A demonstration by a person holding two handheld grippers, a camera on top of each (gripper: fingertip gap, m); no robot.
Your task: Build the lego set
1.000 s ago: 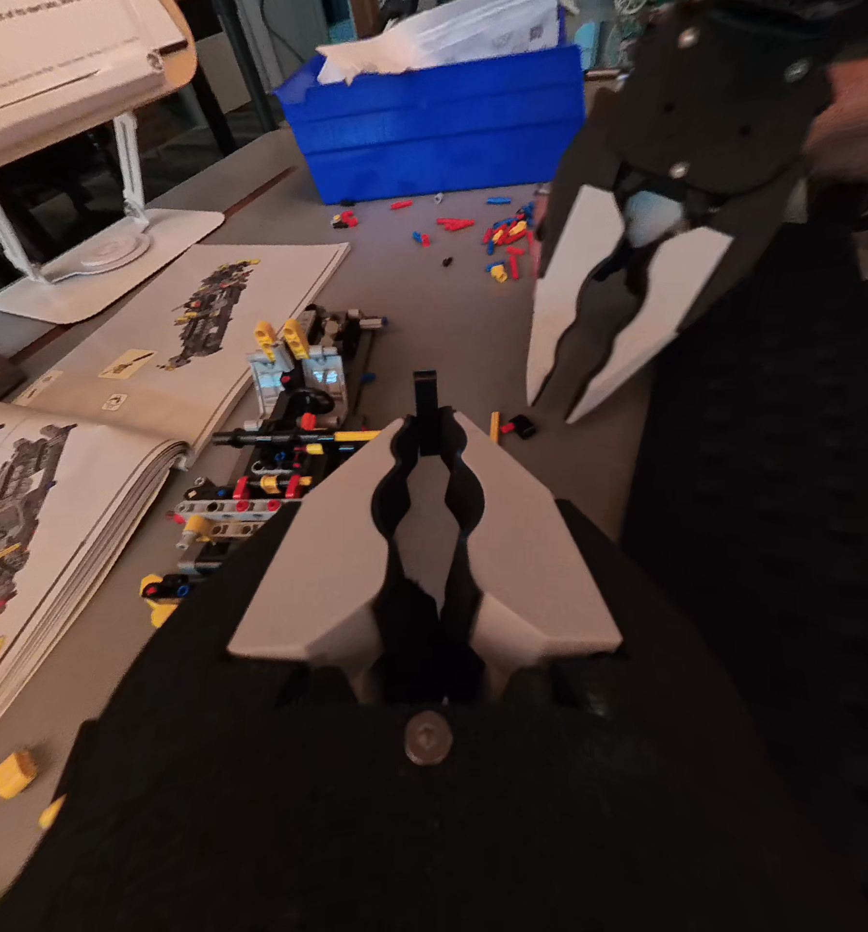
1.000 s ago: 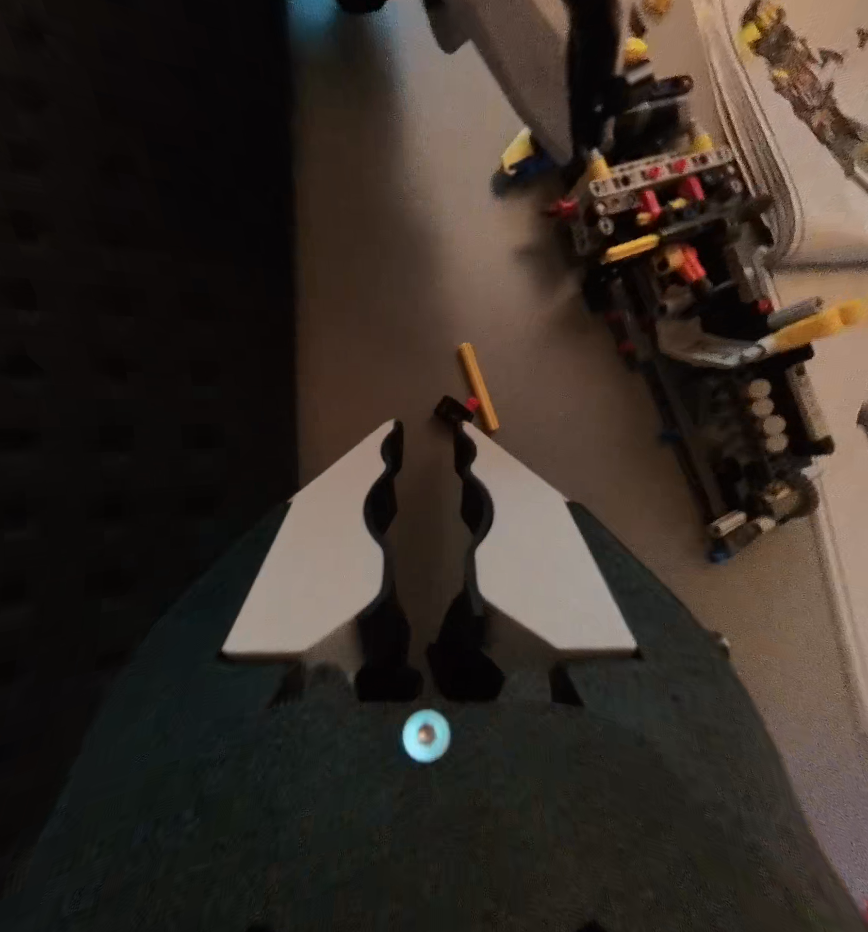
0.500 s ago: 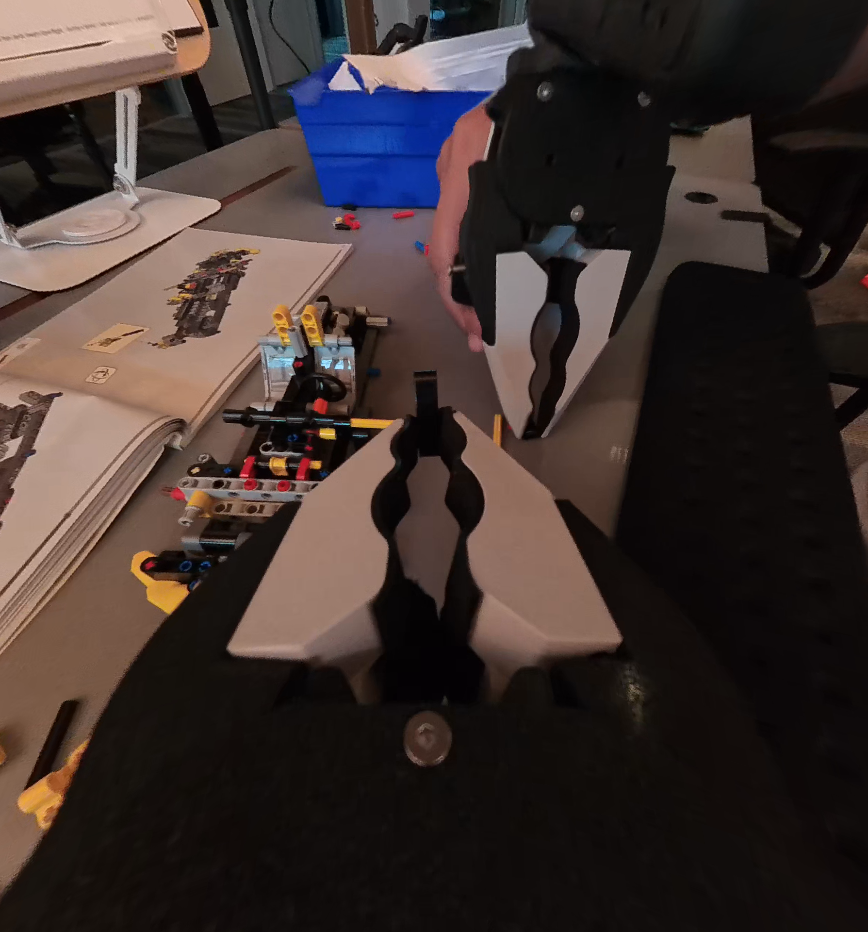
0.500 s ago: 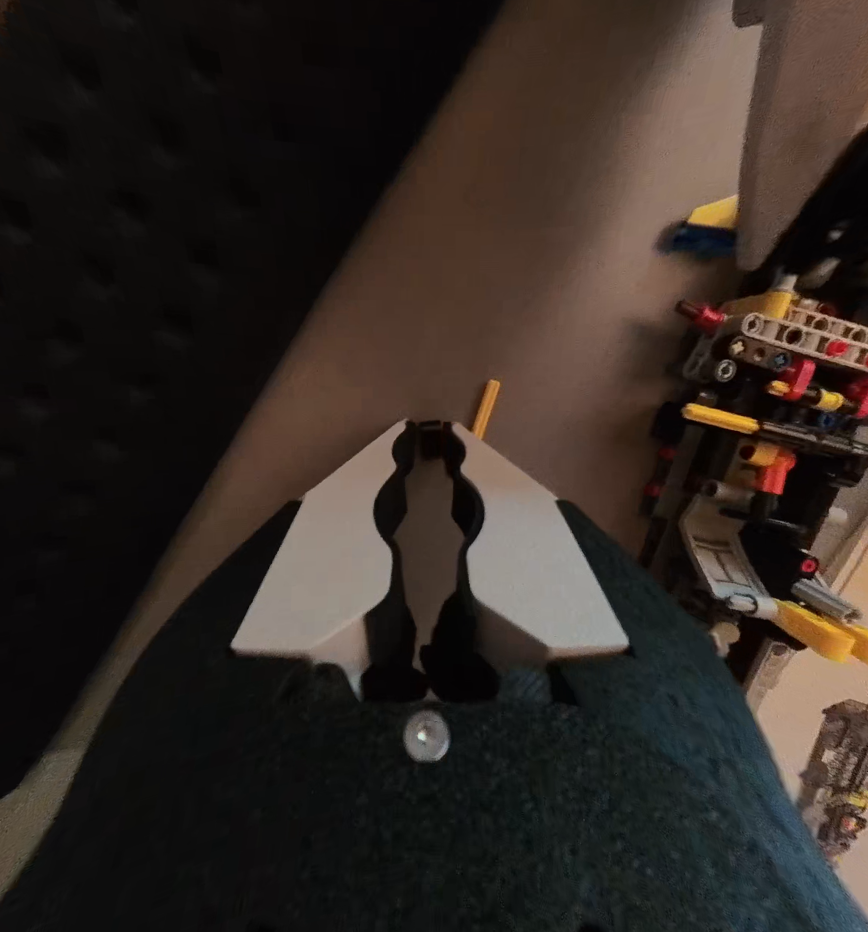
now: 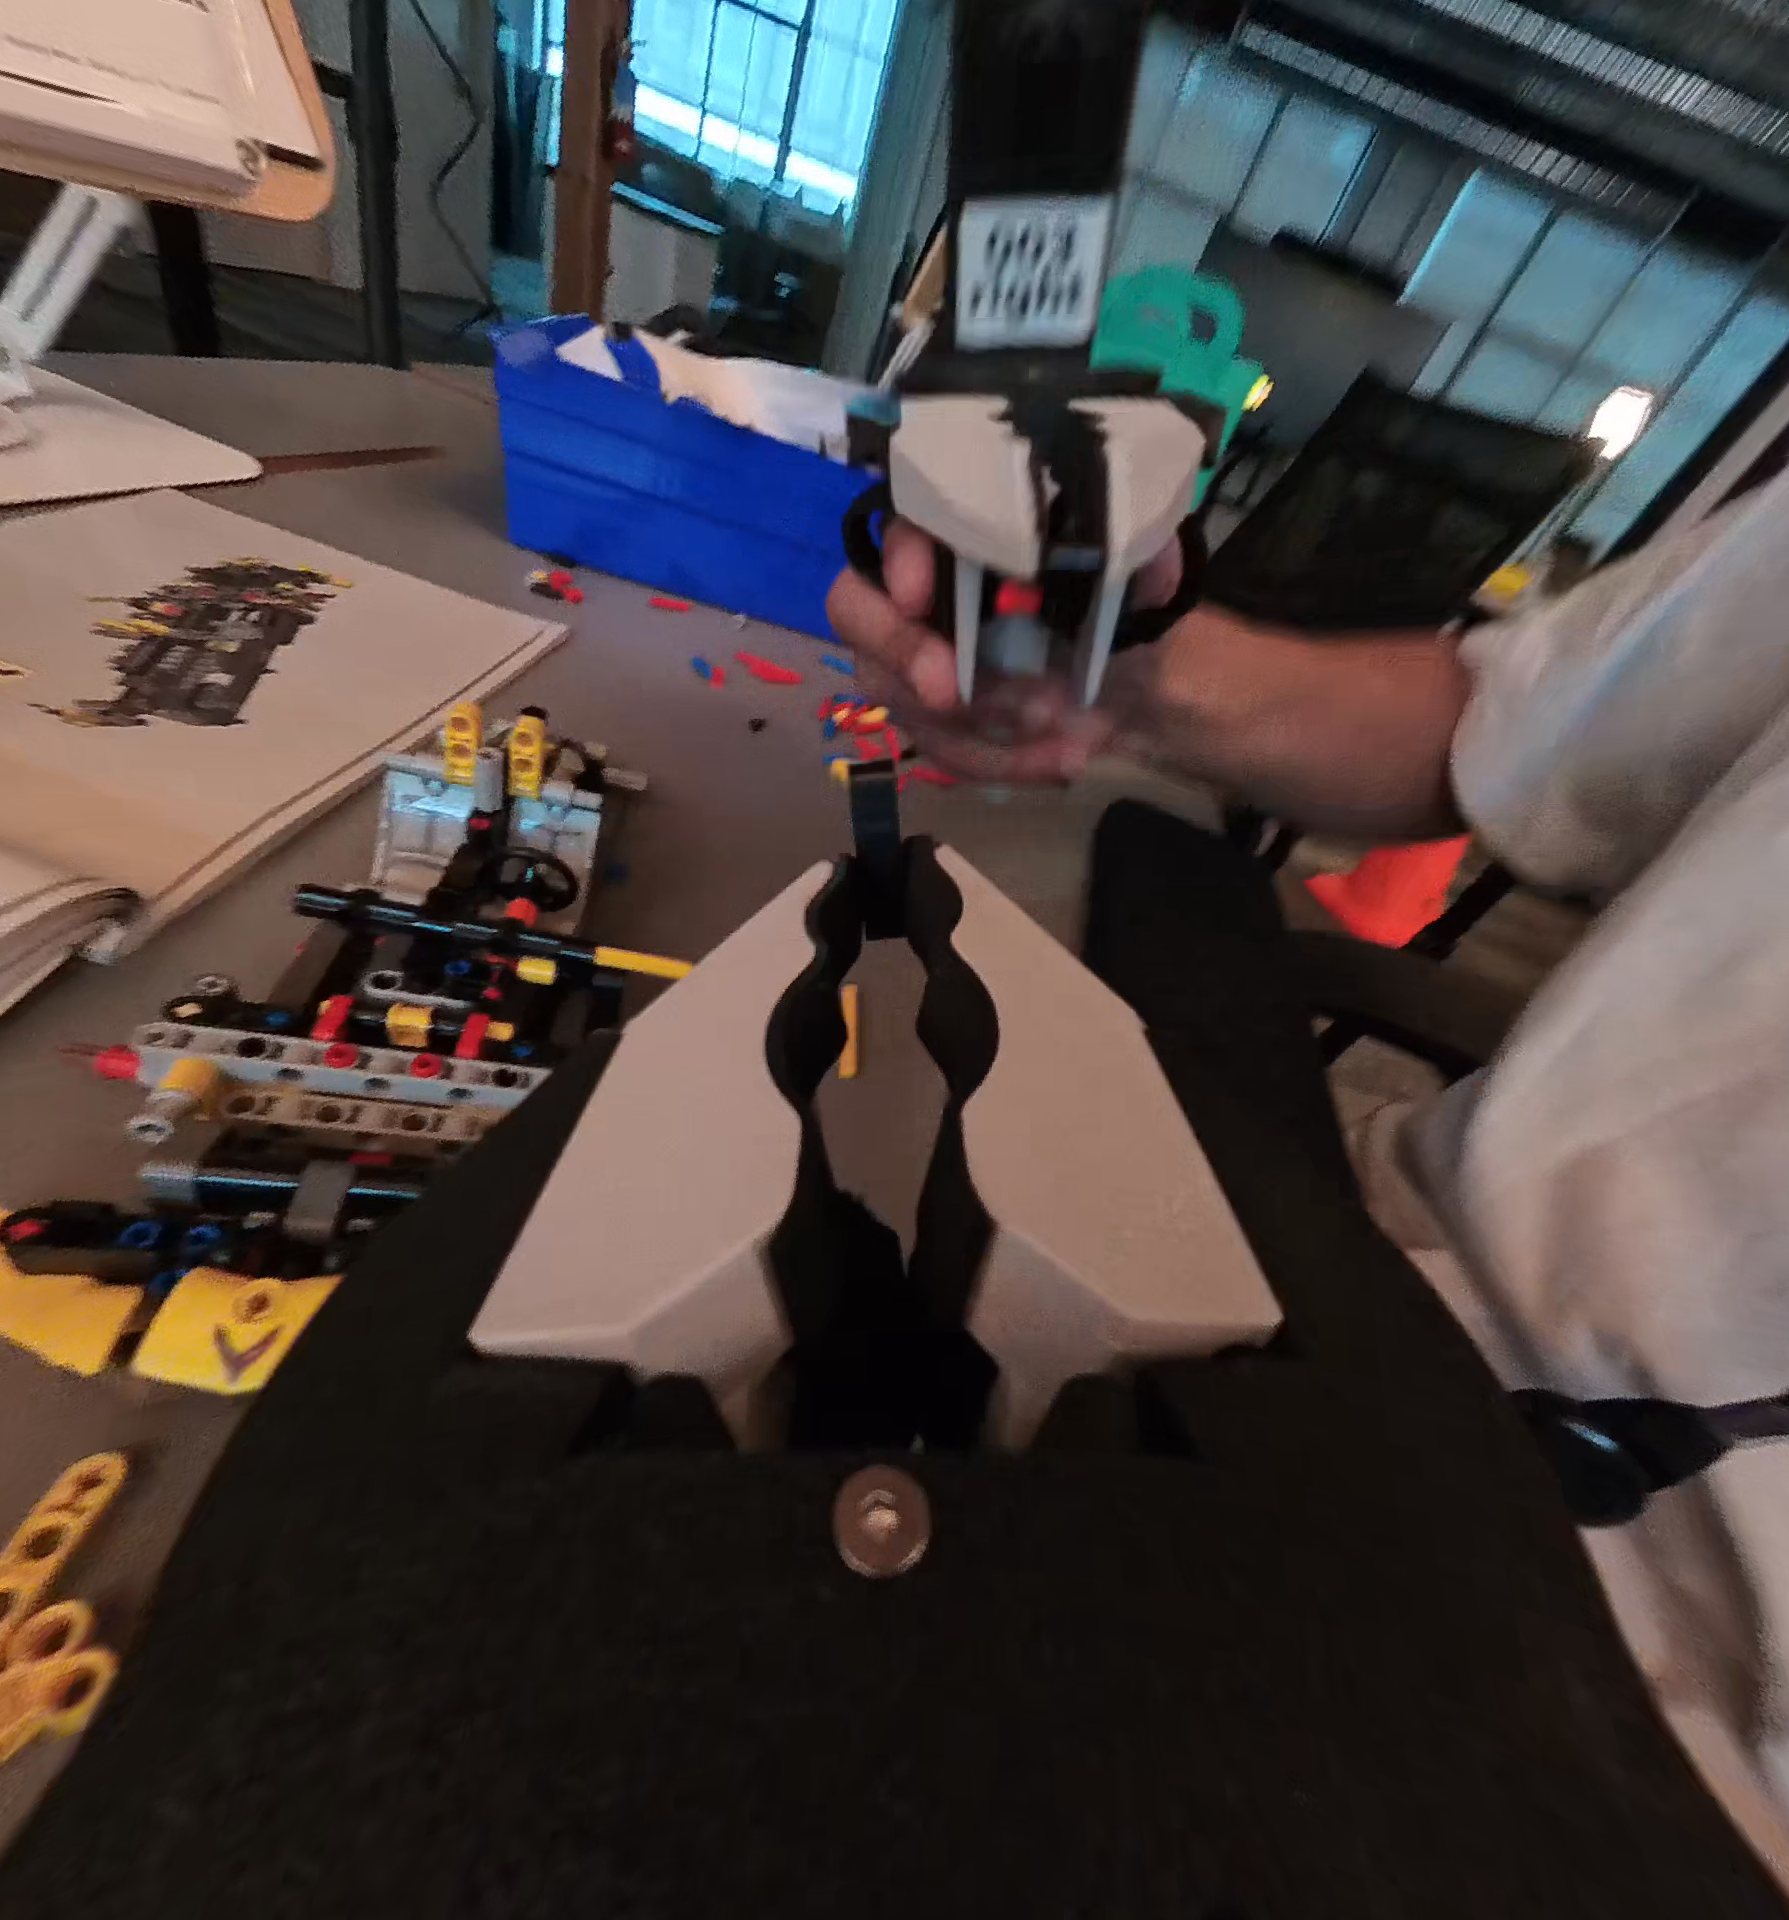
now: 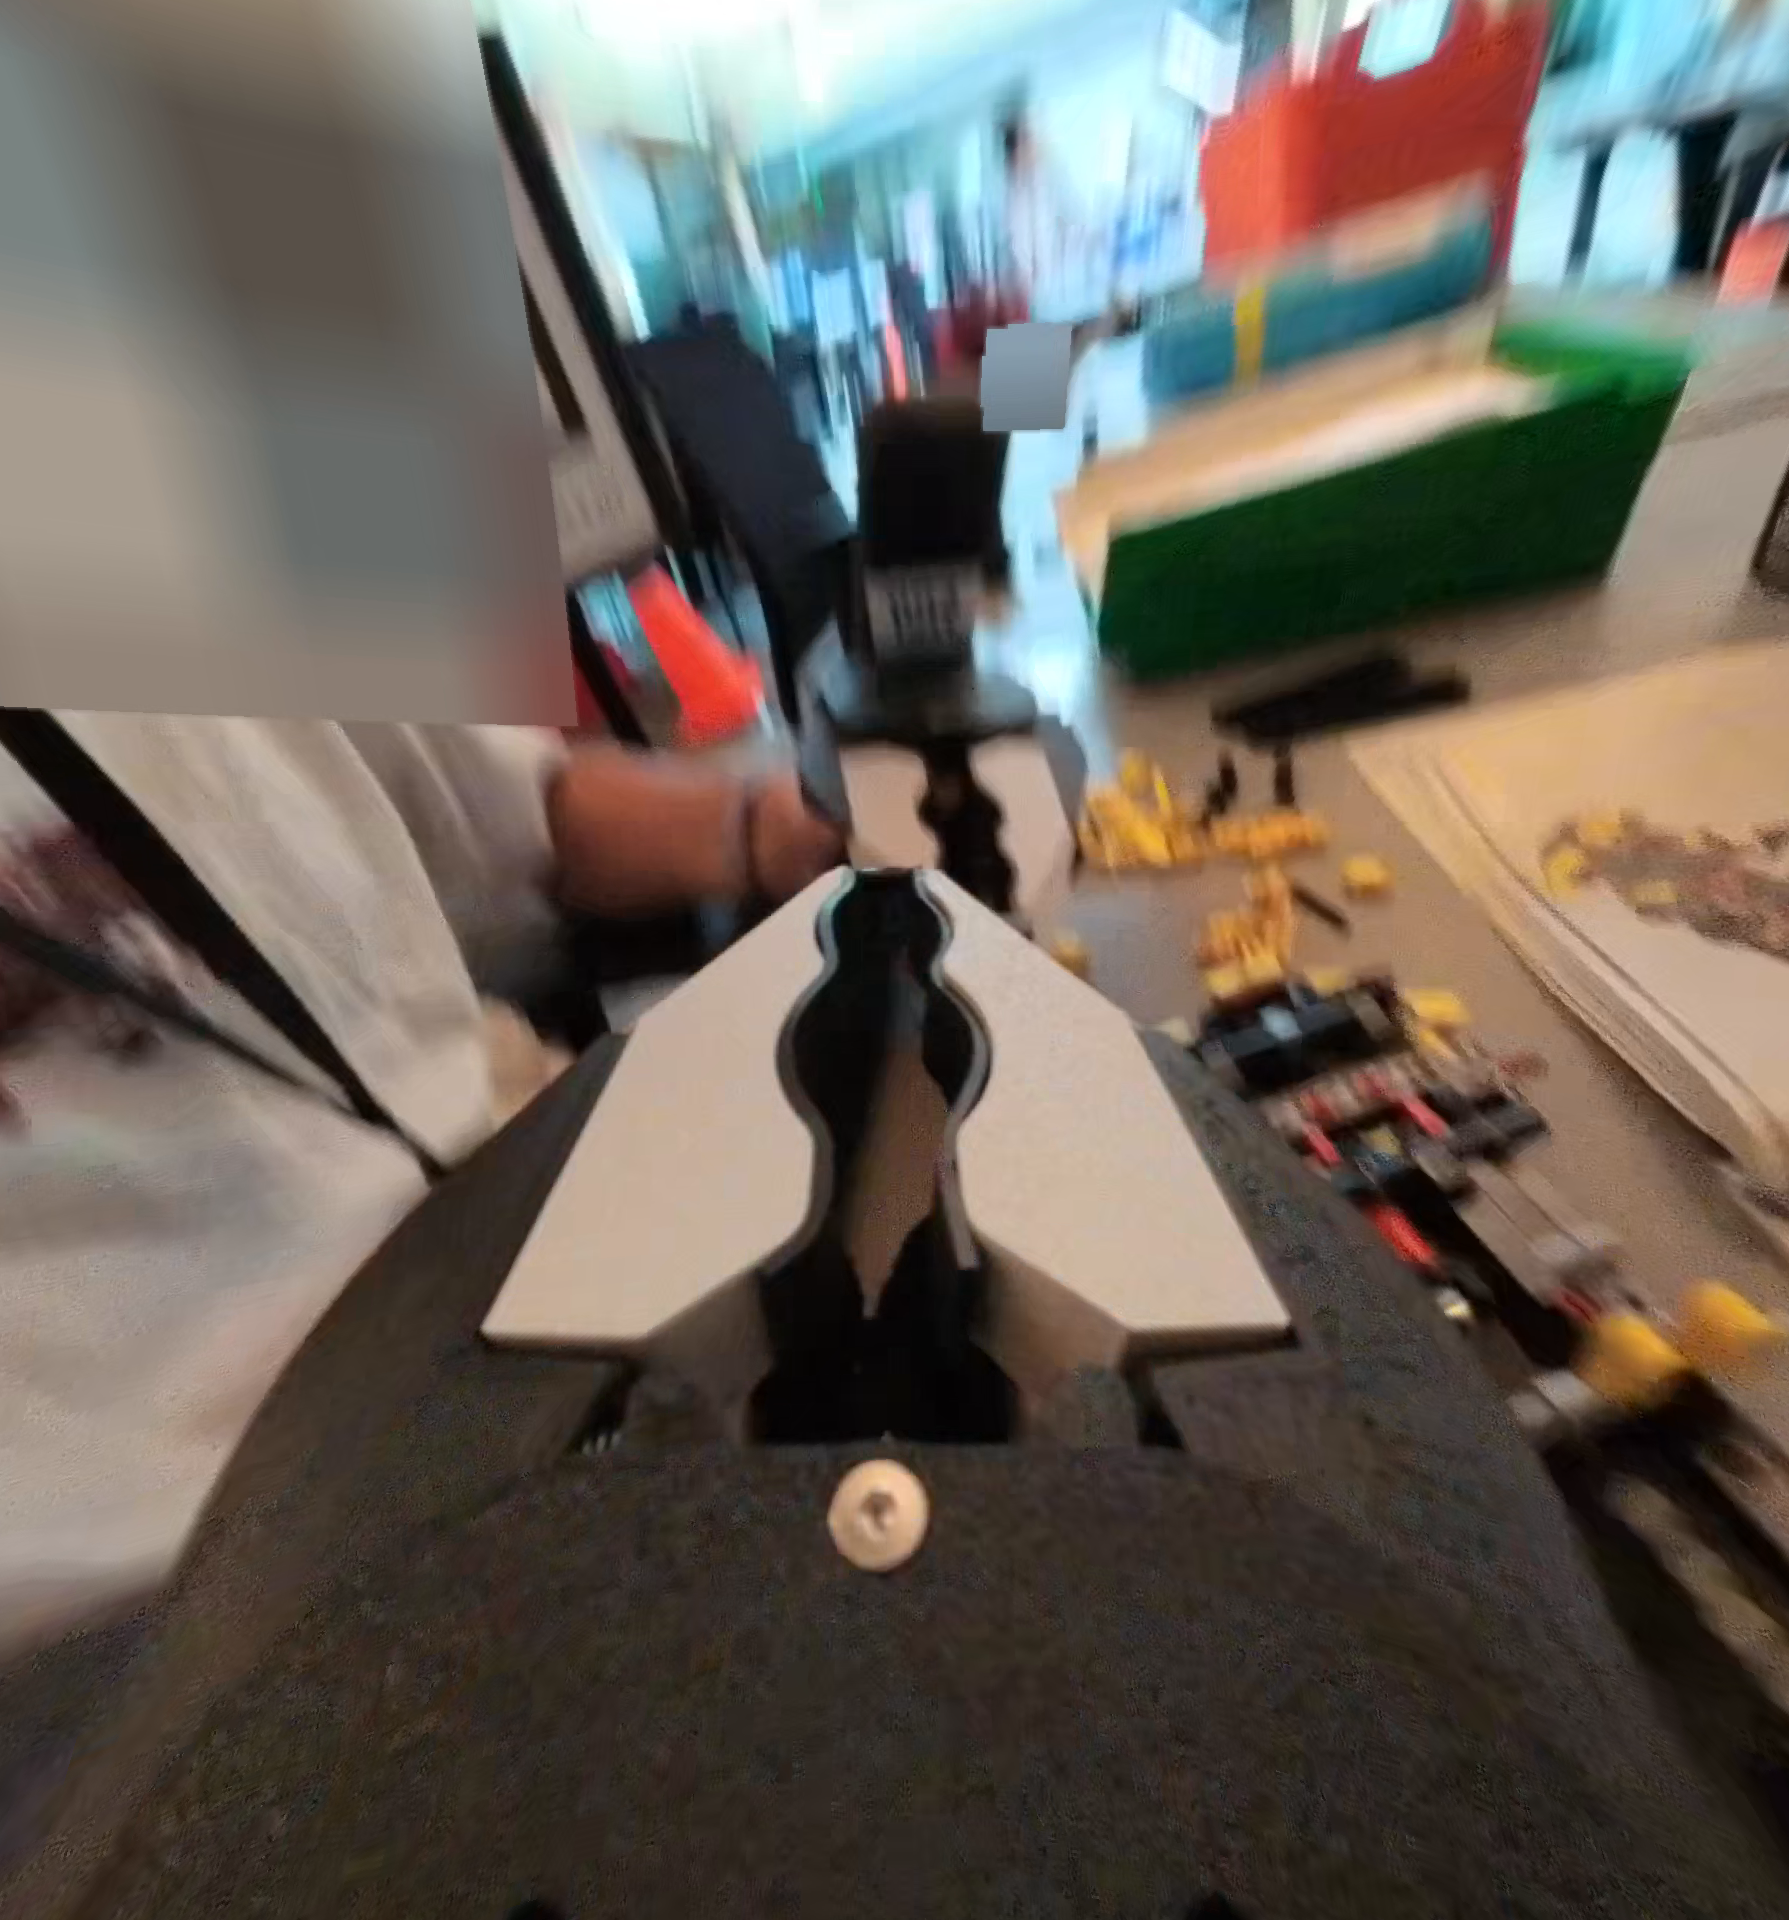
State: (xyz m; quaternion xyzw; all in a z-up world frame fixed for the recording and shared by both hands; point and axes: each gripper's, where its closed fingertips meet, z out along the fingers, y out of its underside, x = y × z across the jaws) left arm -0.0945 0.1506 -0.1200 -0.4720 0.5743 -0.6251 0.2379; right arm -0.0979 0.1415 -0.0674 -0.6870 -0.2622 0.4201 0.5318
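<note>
My left gripper (image 5: 879, 873) is shut on a thin black lego beam (image 5: 874, 821) that sticks up out of its tips. My right gripper (image 6: 885, 881) is shut on a small red and black piece (image 5: 1015, 613); the right wrist view is too blurred to show it. In the left wrist view the right gripper (image 5: 1030, 675) hangs in the air beyond my tips, facing me. The left gripper (image 6: 983, 894) shows just past the right tips. The part-built black, grey and yellow lego model (image 5: 402, 997) lies on the table to the left (image 6: 1389, 1132).
An open instruction book (image 5: 194, 665) lies left of the model. A blue bin (image 5: 661, 478) stands at the back with loose small pieces (image 5: 848, 717) before it. A yellow axle (image 5: 848, 1029) lies under my left fingers. Yellow beams (image 5: 17, 1621) lie near left. A person's sleeve (image 5: 1648, 935) fills the right.
The right gripper closed on the small piece on the table, lifted it and turned to face the left gripper. The left gripper tilted upward, still holding the black beam.
</note>
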